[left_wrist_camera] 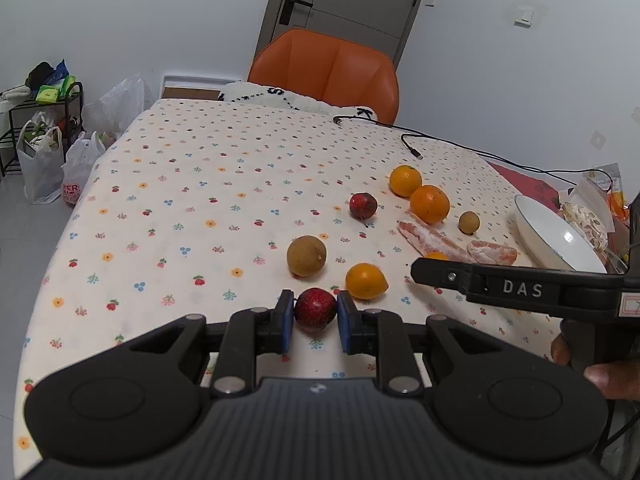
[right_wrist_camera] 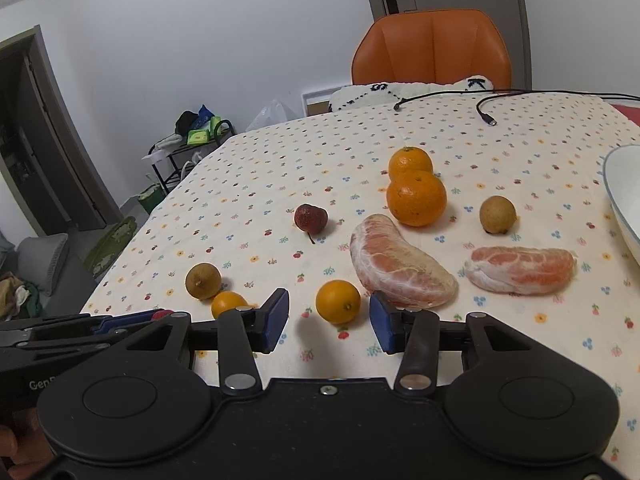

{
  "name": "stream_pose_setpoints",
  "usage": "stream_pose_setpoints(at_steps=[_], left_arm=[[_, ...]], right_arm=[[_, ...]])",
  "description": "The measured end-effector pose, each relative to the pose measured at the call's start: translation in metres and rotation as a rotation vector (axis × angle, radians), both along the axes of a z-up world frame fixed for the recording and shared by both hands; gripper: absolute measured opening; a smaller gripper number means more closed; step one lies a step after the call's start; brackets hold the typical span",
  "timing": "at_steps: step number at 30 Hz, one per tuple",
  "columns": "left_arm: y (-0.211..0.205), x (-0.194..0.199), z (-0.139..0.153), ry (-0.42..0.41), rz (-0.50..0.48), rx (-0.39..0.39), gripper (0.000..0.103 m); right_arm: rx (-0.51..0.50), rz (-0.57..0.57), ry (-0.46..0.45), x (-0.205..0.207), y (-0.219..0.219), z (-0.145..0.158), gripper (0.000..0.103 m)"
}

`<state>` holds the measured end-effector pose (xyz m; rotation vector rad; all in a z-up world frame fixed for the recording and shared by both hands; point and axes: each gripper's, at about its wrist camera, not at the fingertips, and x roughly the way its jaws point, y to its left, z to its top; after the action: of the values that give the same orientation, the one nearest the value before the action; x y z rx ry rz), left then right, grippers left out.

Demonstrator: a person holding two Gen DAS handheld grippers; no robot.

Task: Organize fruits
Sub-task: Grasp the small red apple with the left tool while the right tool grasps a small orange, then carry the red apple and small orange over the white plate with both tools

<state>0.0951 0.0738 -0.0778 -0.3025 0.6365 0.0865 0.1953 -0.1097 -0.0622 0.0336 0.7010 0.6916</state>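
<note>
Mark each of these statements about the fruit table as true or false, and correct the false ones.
1. The left gripper has a red fruit between its fingers. True.
2. The right gripper is shut on an orange. False: its fingers stand wide apart, with a small orange on the cloth in front of the gap.
3. Two peeled citrus segments lie on the tablecloth. True.
4. The white bowl already holds several fruits. False: the part of it in view holds none.
5. The chair behind the table is blue. False: it is orange.
</note>
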Motion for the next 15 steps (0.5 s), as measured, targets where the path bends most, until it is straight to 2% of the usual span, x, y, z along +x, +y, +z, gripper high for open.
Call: stream_pose_setpoints(at_steps=[3, 15], left_arm=[[0.000, 0.000, 0.000, 0.001, 0.002, -0.003, 0.021], [-0.008, -0.007, 0.014, -0.029, 0.003, 0.007, 0.021]], right_arm=[[-0.014, -0.011, -0.009, 0.002, 0.001, 0.000, 0.023], [0.046, -0.002, -0.017, -0.009, -0.020, 0.011, 0.022]])
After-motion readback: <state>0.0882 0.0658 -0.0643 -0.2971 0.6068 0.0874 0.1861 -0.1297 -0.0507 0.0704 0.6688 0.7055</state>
